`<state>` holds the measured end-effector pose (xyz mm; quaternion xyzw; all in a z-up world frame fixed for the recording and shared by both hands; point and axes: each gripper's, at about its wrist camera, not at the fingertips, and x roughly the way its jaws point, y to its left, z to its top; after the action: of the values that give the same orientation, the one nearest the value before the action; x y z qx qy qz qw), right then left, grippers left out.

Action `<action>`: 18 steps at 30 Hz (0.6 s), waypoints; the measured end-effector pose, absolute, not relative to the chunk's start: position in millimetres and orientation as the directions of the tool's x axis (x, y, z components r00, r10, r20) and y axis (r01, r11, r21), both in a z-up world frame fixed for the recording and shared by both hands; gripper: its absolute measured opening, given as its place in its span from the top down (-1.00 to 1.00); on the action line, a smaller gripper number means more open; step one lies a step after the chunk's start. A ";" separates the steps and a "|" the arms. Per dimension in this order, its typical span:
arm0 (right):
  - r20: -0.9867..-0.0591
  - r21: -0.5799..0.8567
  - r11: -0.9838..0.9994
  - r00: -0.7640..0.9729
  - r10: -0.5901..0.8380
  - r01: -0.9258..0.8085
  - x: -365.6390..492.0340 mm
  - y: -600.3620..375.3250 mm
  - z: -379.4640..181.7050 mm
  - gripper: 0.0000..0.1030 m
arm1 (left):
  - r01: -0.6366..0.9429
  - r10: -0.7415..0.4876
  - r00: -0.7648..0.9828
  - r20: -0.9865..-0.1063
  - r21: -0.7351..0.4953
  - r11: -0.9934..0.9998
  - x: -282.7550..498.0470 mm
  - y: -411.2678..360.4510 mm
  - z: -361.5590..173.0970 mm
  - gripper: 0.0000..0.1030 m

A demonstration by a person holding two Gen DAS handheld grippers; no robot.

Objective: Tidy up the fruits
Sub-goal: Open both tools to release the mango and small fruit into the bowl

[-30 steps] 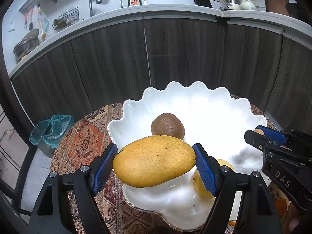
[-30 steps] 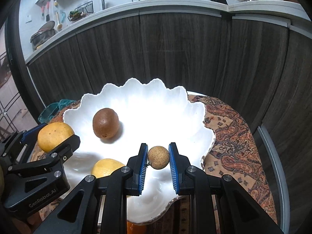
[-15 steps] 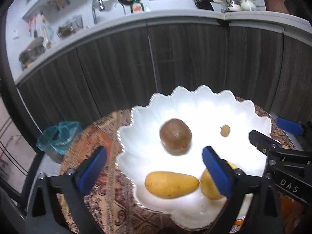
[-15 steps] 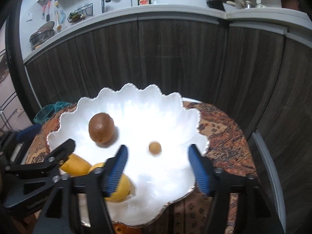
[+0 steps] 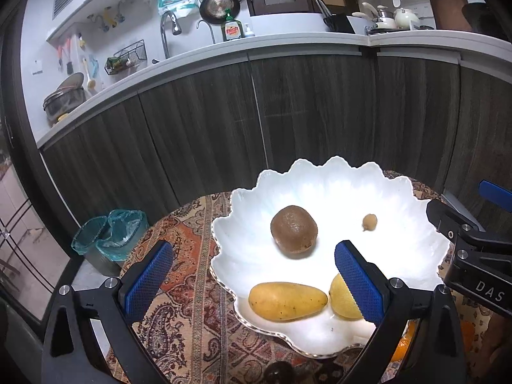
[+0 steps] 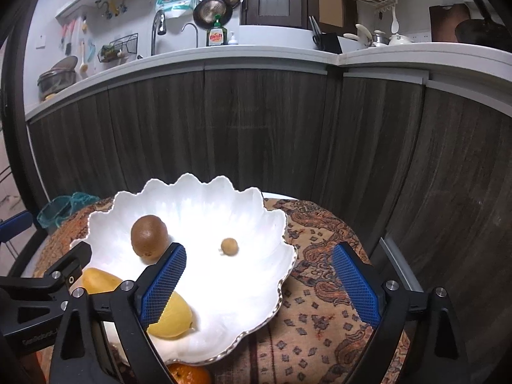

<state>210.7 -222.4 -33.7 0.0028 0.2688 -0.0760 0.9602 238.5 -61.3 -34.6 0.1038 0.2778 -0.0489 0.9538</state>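
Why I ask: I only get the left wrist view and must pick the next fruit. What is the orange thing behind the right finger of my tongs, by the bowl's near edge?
Observer: The right wrist view shows an orange. It lies on the tablecloth outside the bowl, partly hidden by the near rim.
Operator: Are the right tongs free to take it?
Observer: Yes. The right tongs have just been opening and stand wide with nothing between them. The small brown fruit lies apart from them in the bowl.
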 end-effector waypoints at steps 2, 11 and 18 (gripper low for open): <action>-0.524 -0.019 0.989 0.842 -0.132 0.143 206.8 -223.1 -31.2 -0.82 | 0.155 -0.038 0.842 -0.539 0.173 0.973 232.9 -61.6 -31.4 -0.99; -0.501 0.028 0.990 0.859 -0.104 0.136 170.9 -219.1 -1.0 -0.82 | 0.142 -0.047 0.862 -0.505 0.150 0.978 197.4 -55.8 2.2 -1.00; -0.492 0.039 0.988 0.864 -0.111 0.149 144.2 -221.4 13.3 -0.82 | 0.121 -0.033 0.889 -0.456 0.166 0.979 166.3 -54.0 24.7 -1.00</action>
<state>144.2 -221.4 13.3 0.0380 0.2523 -0.0674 0.9645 166.3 -54.0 24.7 0.0953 0.2320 -0.0397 0.9672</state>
